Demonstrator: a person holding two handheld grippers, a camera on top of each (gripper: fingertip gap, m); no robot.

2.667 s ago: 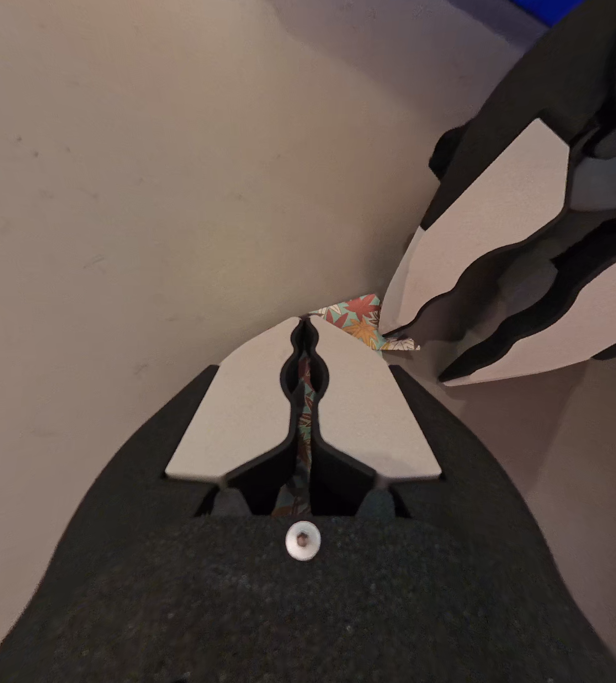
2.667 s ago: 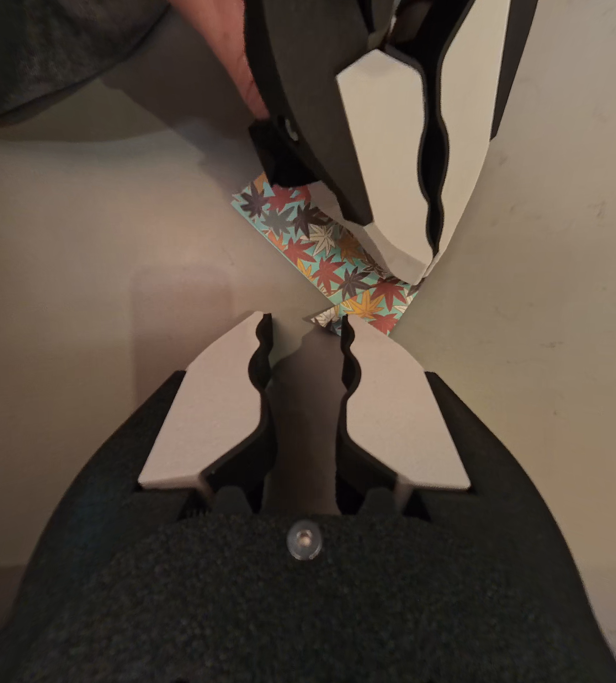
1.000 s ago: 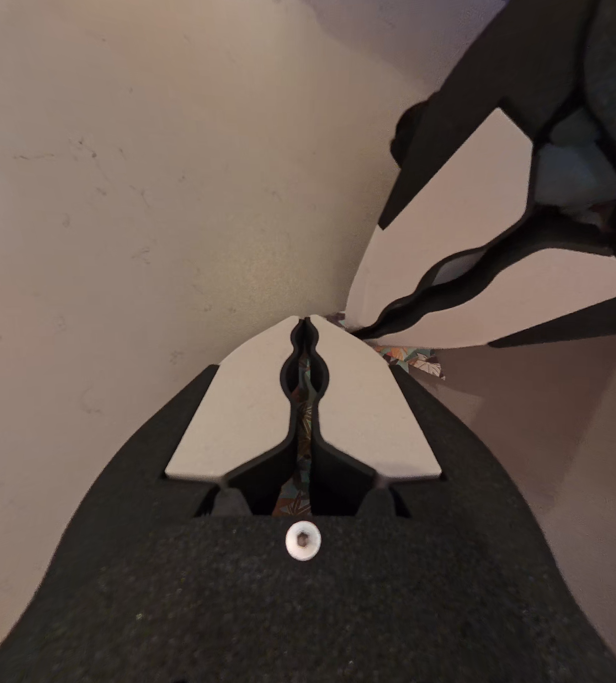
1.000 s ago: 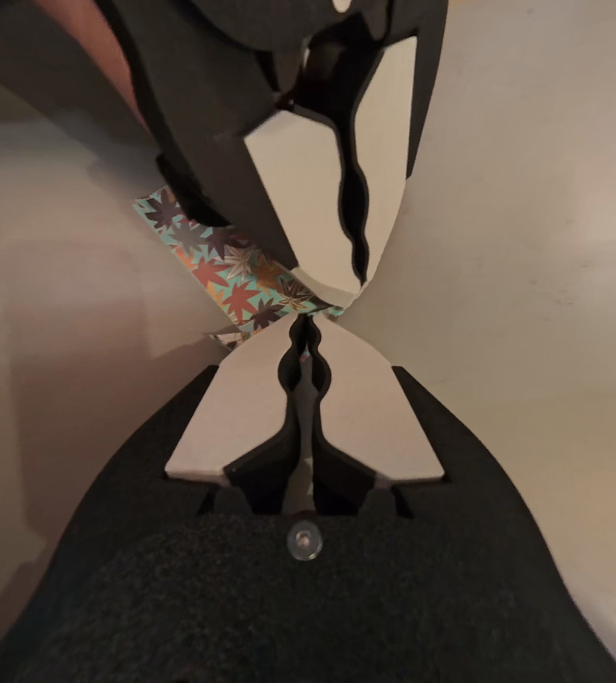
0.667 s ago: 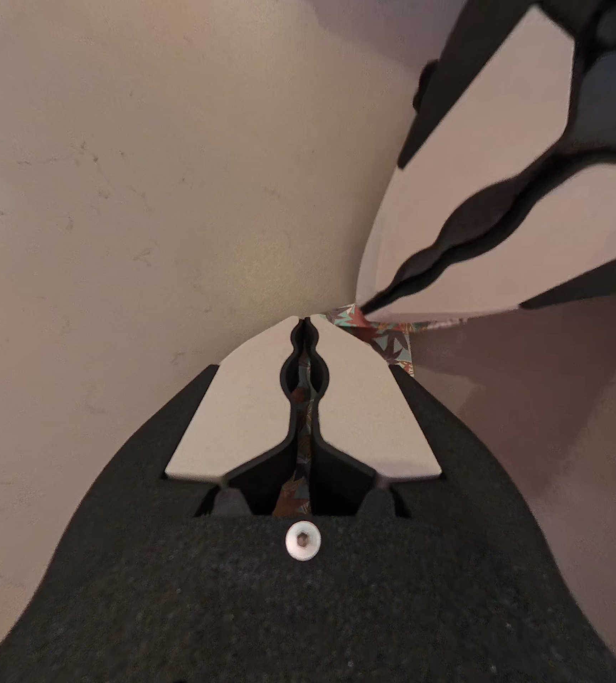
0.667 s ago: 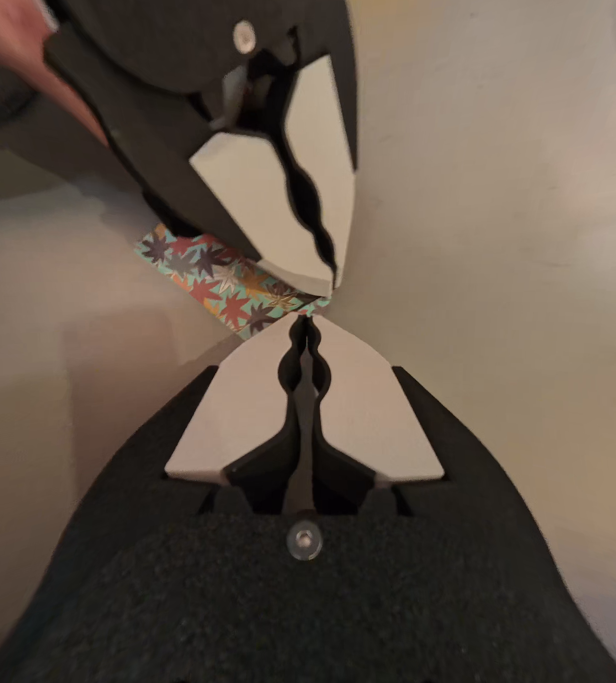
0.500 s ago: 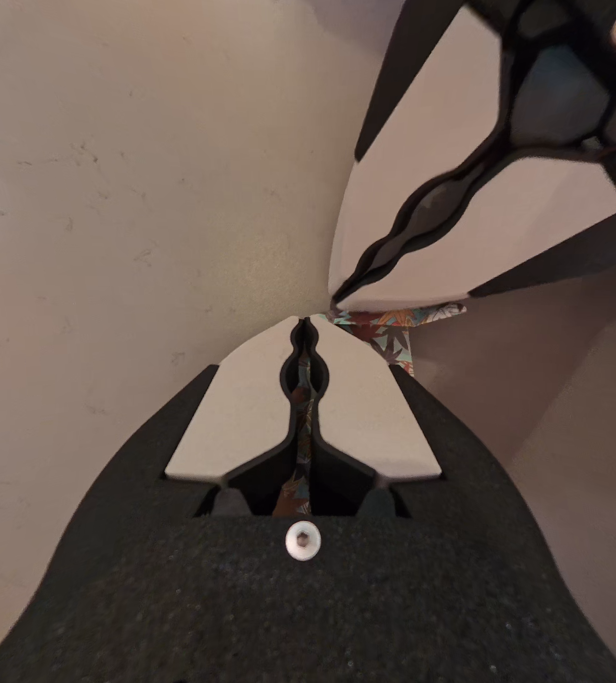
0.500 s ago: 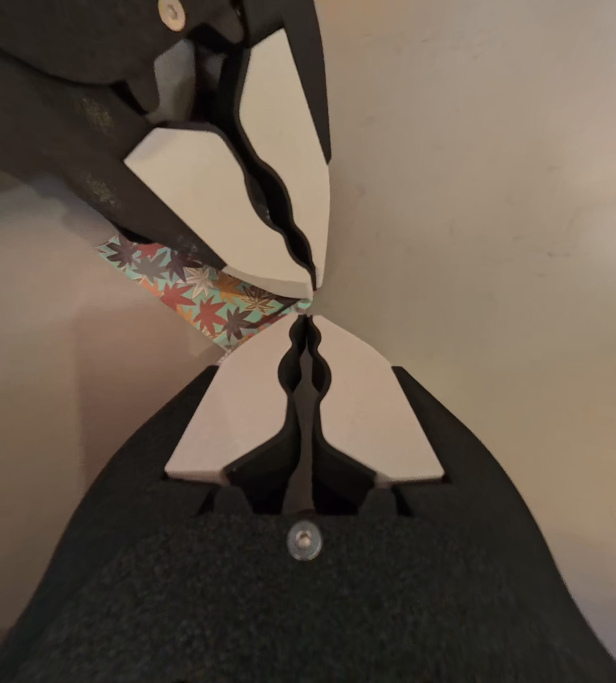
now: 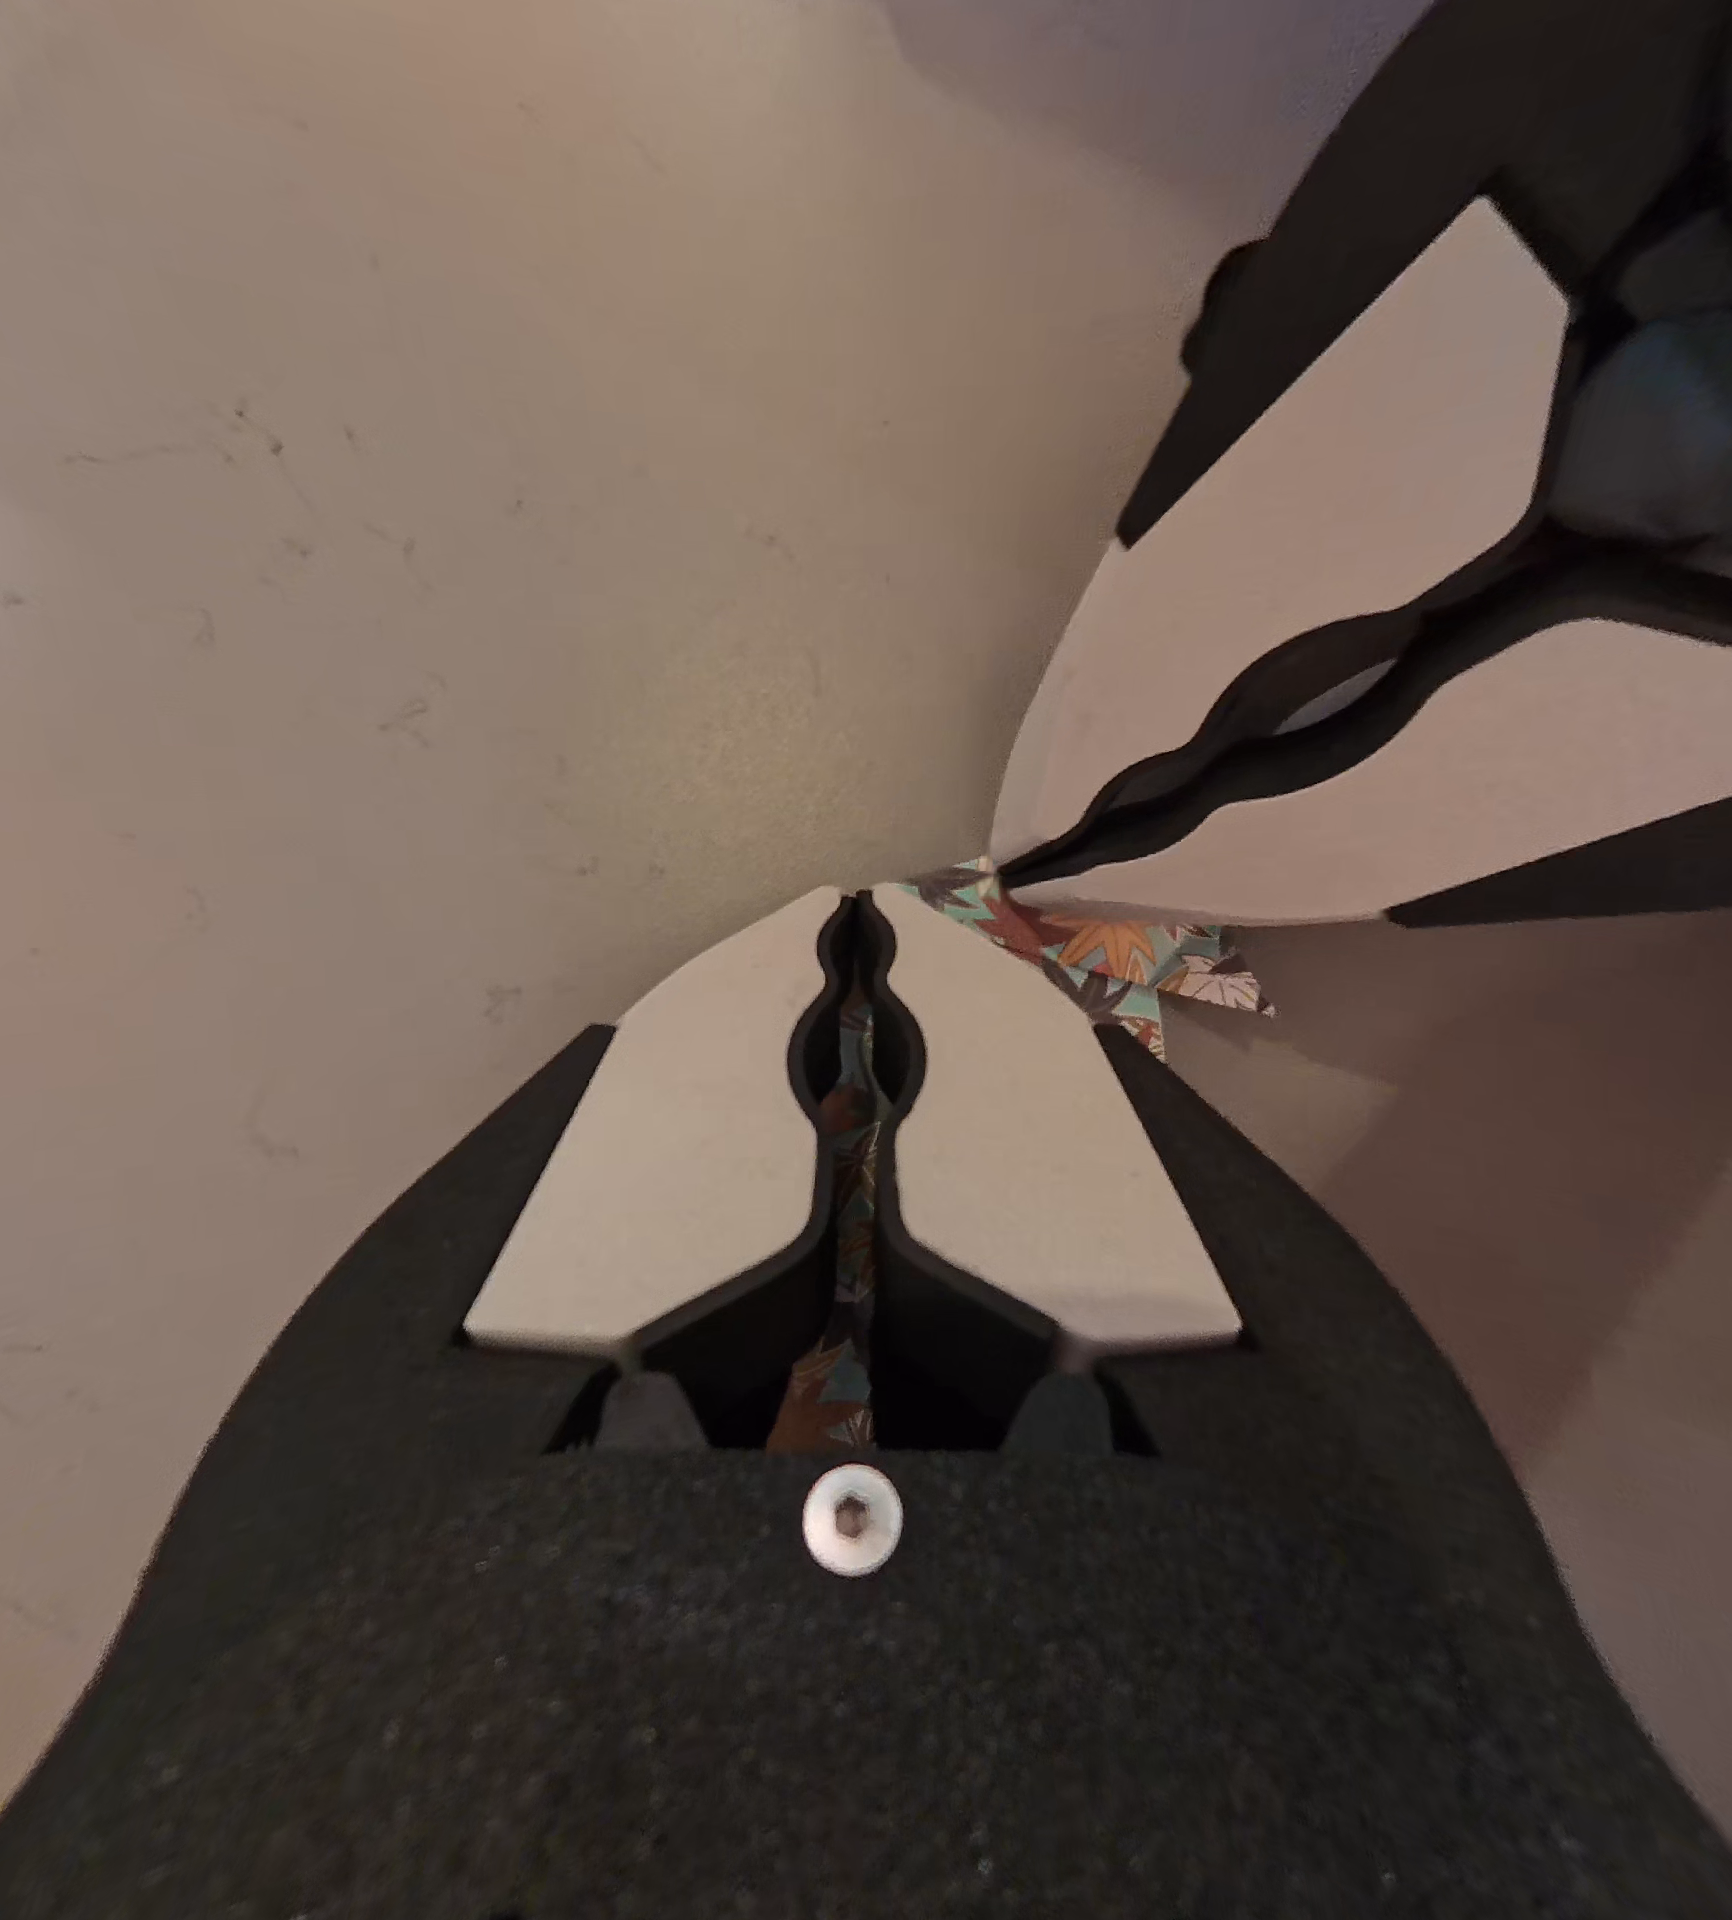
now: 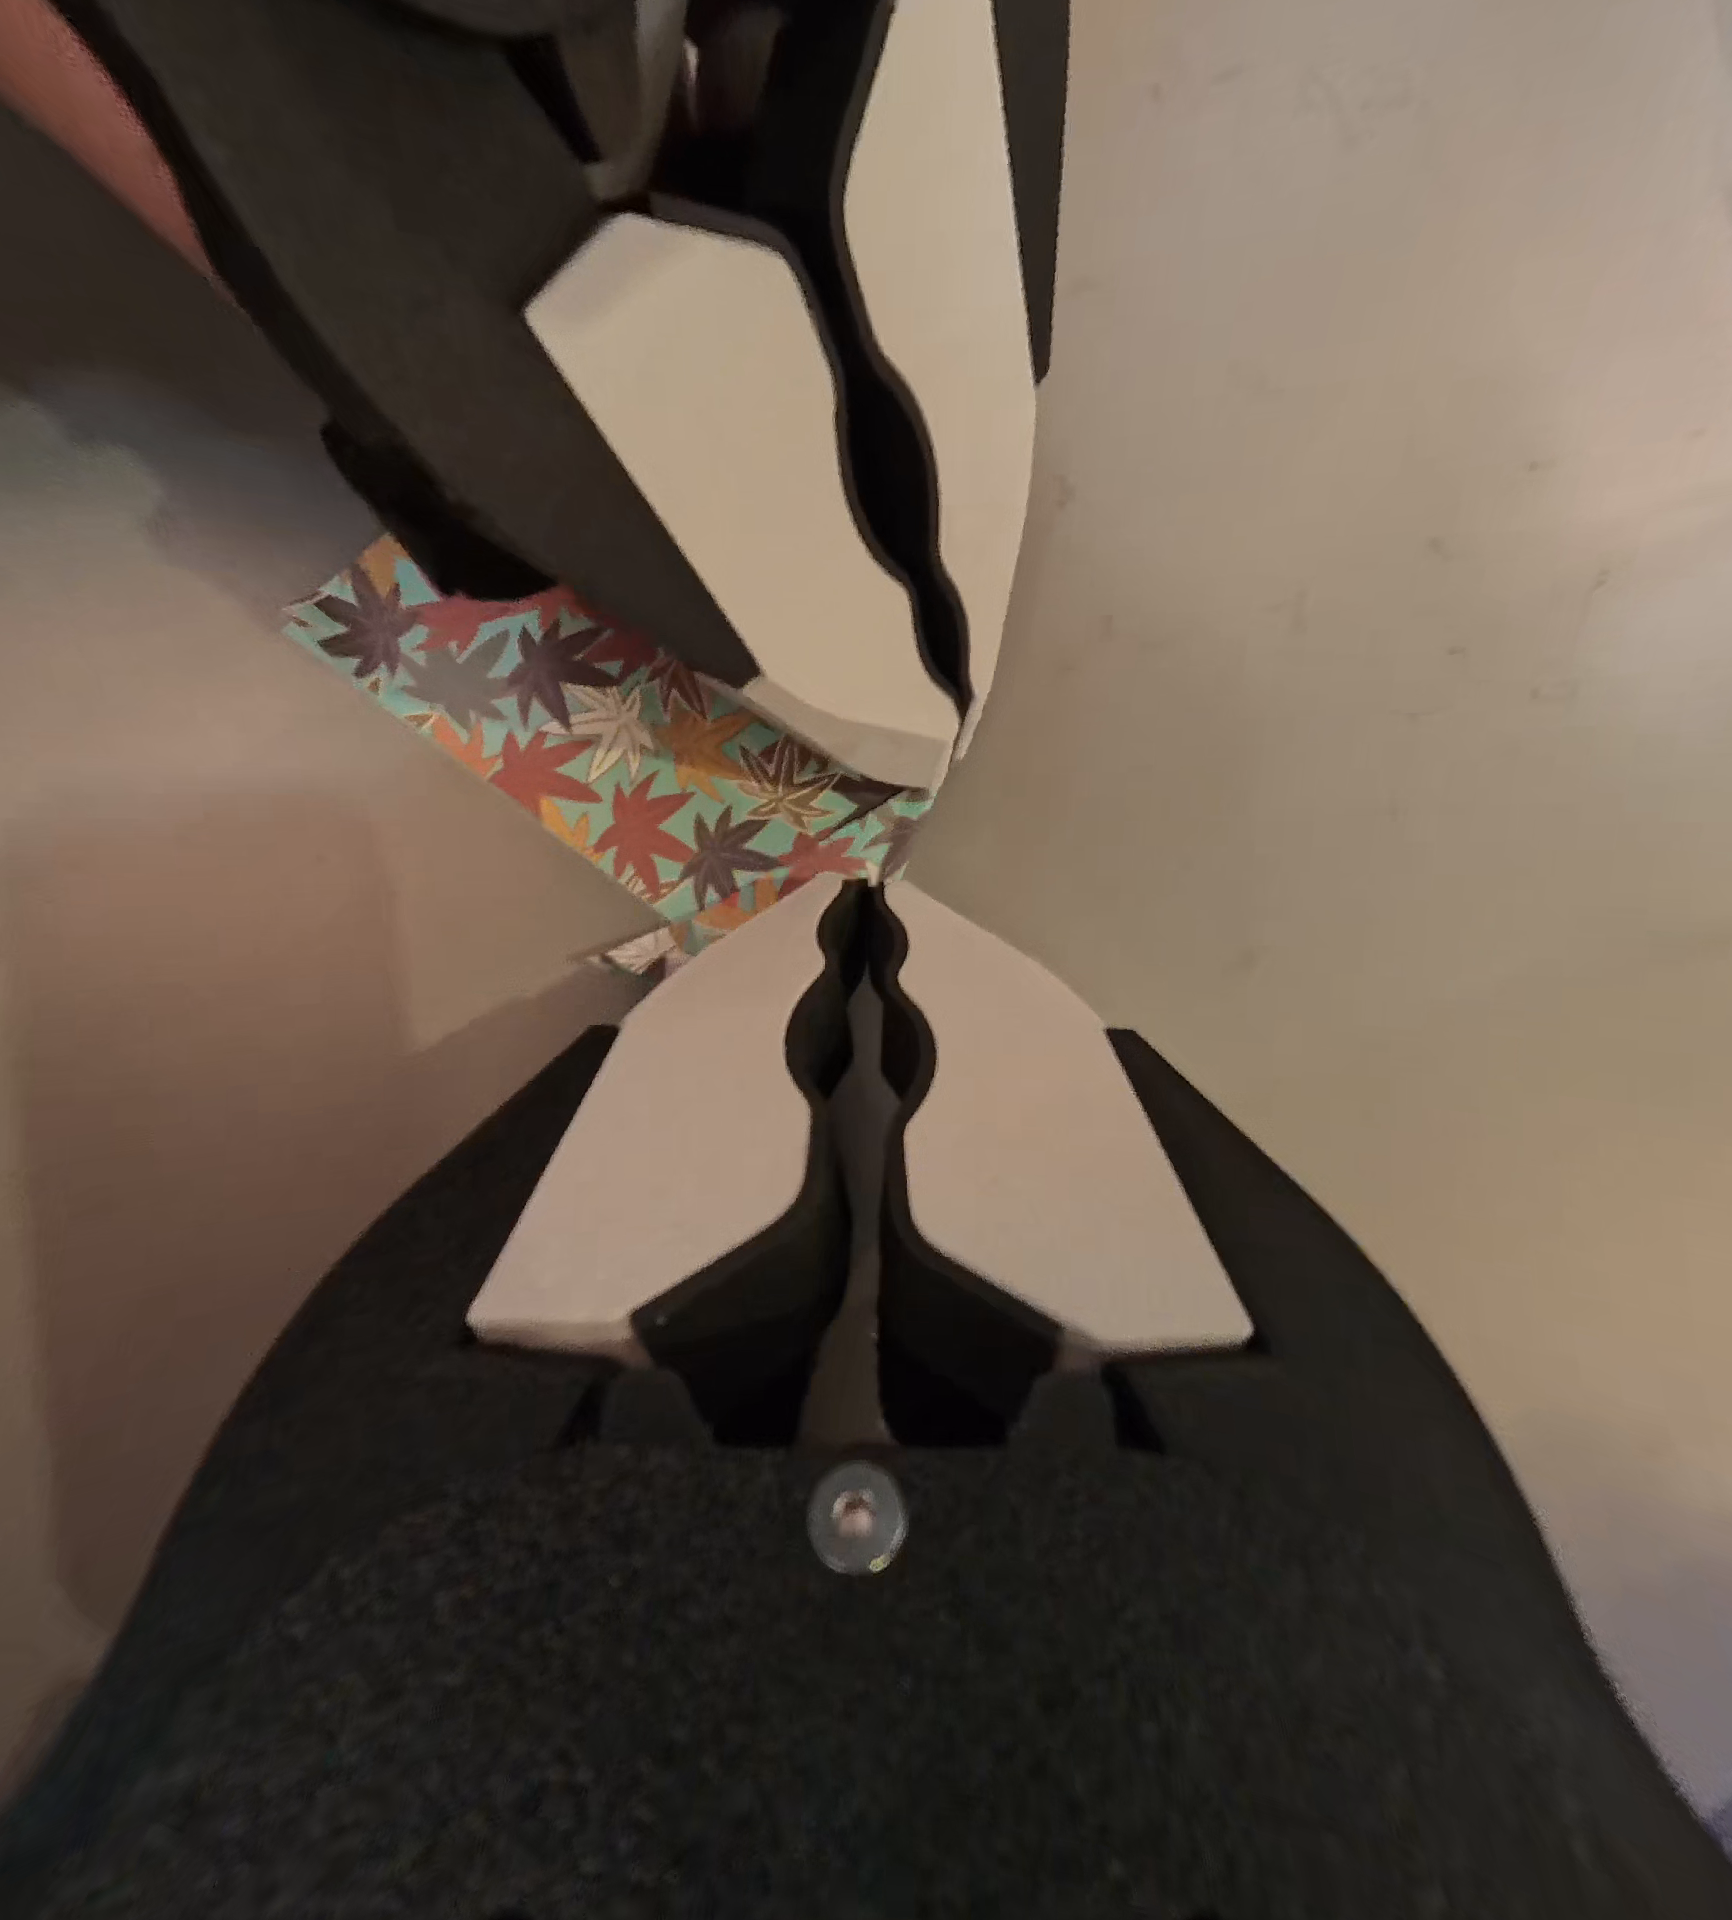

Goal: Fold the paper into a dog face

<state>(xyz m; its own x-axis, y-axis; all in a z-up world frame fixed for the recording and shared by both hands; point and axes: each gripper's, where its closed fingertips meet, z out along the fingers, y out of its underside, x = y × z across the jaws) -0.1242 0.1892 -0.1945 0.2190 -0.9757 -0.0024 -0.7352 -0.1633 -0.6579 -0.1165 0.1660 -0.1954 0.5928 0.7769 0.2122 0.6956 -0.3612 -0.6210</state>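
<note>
The paper is a small folded sheet with a teal ground and a red, brown and orange leaf print. It is held above the table between the two grippers. My left gripper is shut on it, and a printed strip shows in the gap between its jaws. My right gripper comes in from the upper right, shut on the paper's tip, almost touching the left gripper's tip. In the right wrist view the paper fans out to the left. There my right gripper is shut on it, with my left gripper above.
A plain beige table top lies under both grippers; it also shows in the right wrist view. A darker shadowed area lies to the right. Nothing else shows on it. My left and right fingertips are right by each other.
The right gripper has swung back down and to the right in the left wrist view. The left gripper has turned more upright in the right wrist view. More paper shows between the tips.
</note>
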